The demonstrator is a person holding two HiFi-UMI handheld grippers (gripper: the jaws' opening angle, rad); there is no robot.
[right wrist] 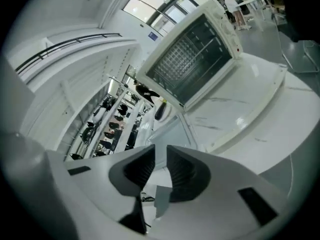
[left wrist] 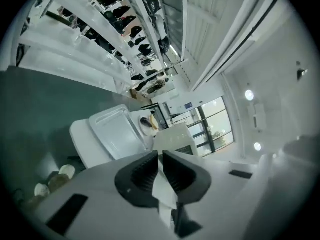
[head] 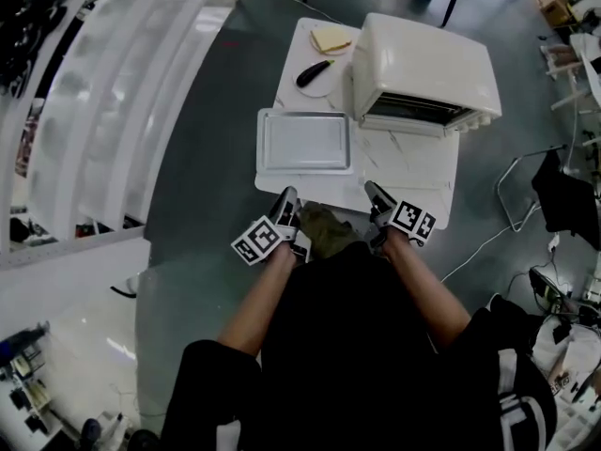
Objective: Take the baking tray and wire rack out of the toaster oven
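The tray [head: 305,141] is lying on the table [head: 413,167], just left of the oven [head: 423,64]. The rack [right wrist: 192,59] is showing as a grid in the oven's front, so it looks like the piece left to fetch. The left gripper [head: 286,203] and right gripper [head: 377,195] are hovering at the table's near edge, each with its jaws narrowed to a slit and empty. For the rack, I would widen the jaws first, come in level, pinch the front wire at two spread points — then draw it straight out.

Tongs [left wrist: 159,156] barely apart, empty, baking tray [left wrist: 117,134] beyond
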